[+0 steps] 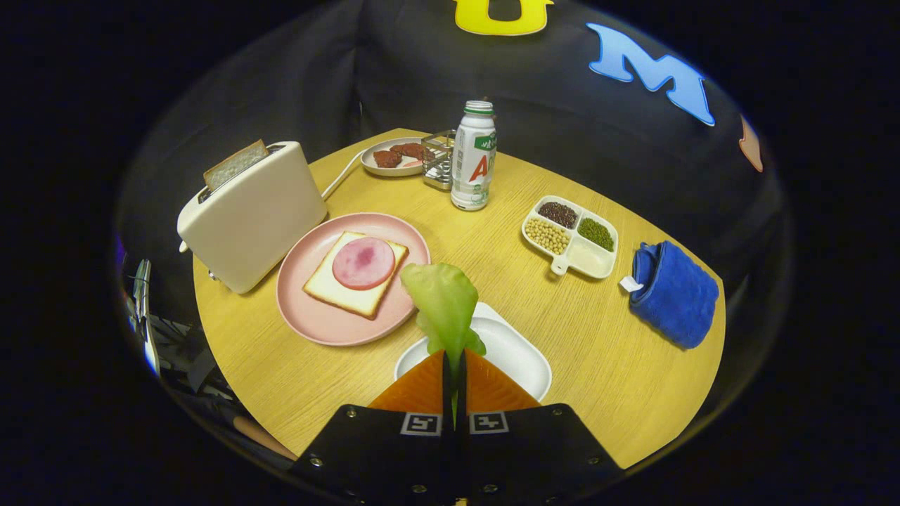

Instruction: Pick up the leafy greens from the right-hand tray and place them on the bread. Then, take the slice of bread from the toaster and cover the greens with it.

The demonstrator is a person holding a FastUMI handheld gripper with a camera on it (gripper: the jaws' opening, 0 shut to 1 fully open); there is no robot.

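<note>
Gripper view: round wooden table (598, 337)
Gripper (454, 360): fingers together, clamped on the greens (443, 302)
Greens: upright between the fingers, above the white tray (517, 351)
Plate (309, 309): pink, just beyond the fingers, bread (337, 288) topped with ham (363, 262)
Toaster (253, 214): beside plate, slice (235, 164) sticking up
Bottle (474, 156): farther back

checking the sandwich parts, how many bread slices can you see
2: one bread slice sticks up from the toaster; the other lies on the pink plate under the ham. More may be hidden inside the toaster.
</note>
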